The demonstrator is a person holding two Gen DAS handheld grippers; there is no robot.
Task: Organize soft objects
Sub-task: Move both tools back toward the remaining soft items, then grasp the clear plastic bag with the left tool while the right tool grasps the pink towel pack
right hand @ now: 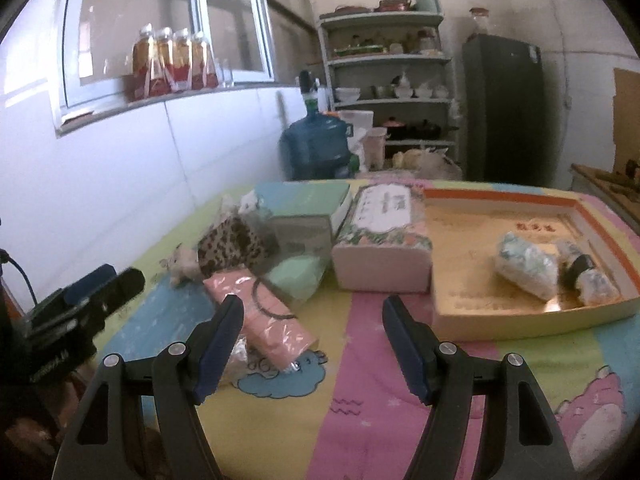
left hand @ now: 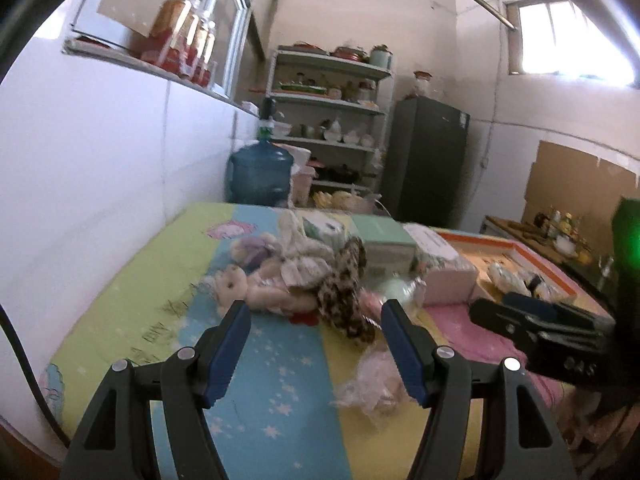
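Soft toy pile on mat, left part, near wall. Patterned cloth at right edge of pile, touching. Boxes behind cloth. Tissue pack right of boxes, just beside tray. Two wrapped bundles in tray. Flat packet before cloth. Water jug and shelf behind mat.

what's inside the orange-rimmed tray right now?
The tray holds two wrapped soft bundles: a pale greenish one and a smaller one with a dark band. Whatever lies beneath them is hidden; the rest is bare floor.
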